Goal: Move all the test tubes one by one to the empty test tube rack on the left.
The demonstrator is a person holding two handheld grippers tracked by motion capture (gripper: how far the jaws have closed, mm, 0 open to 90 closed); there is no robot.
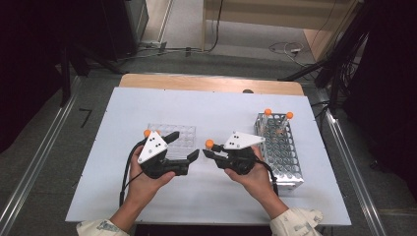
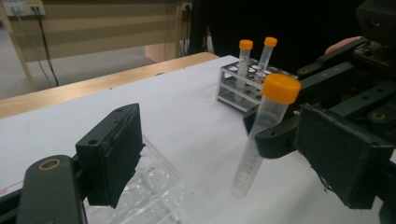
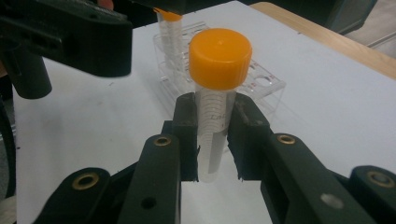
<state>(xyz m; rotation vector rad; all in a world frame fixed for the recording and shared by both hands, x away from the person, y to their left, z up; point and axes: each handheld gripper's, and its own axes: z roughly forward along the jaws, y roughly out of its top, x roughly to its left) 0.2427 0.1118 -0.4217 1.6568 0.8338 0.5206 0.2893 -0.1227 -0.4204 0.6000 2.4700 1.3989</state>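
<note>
My right gripper [image 1: 210, 153] is shut on a clear tube with an orange cap [image 1: 209, 143], held upright over the white table between the two racks. In the right gripper view the tube [image 3: 217, 93] stands between the pads [image 3: 187, 130], cap above them. My left gripper [image 1: 184, 146] is open just left of it, over the near edge of a clear plastic rack [image 1: 184, 132]. From the left gripper view [image 2: 219, 140], the held tube [image 2: 266, 135] hangs tilted between the wide-apart pads [image 2: 114, 154], touching neither.
A metal wire rack [image 1: 290, 162] at the right holds two orange-capped tubes [image 1: 267, 113] at its far end. The clear rack [image 3: 266, 81] holds one capped tube [image 1: 147, 132] at its left end. The white board [image 1: 147, 196] covers a wooden table.
</note>
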